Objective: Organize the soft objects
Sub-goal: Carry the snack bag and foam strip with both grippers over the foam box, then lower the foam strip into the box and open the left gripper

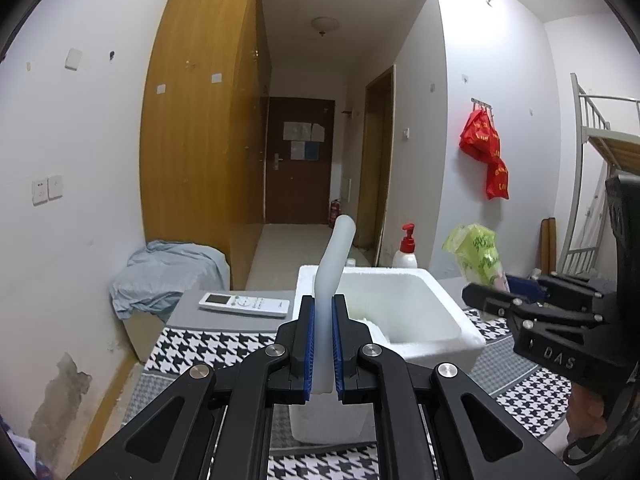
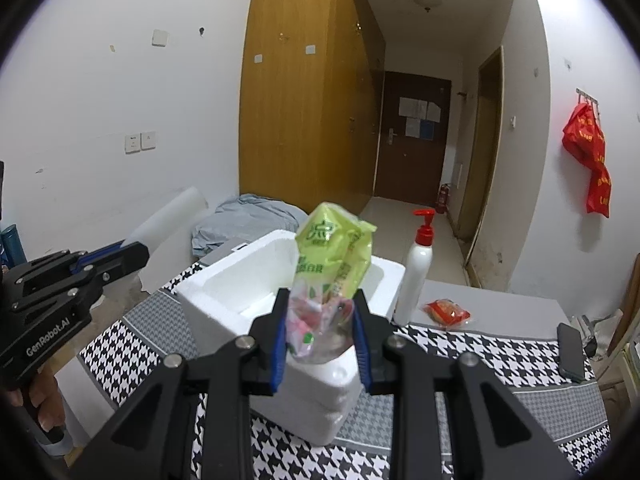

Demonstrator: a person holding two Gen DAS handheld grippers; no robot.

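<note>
Left wrist: left claw (image 1: 323, 344) clamps white tube (image 1: 334, 276); right claw (image 2: 320, 334) grips green packet (image 2: 334, 256).

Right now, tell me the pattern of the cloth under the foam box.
Black-and-white houndstooth, with finer grey houndstooth bands, on the cloth under the foam box; clearest in the right wrist view.

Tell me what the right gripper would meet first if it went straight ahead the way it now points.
Probably the white foam box, right ahead and slightly below the right gripper and its green snack bag; depth is hard to judge.
</note>
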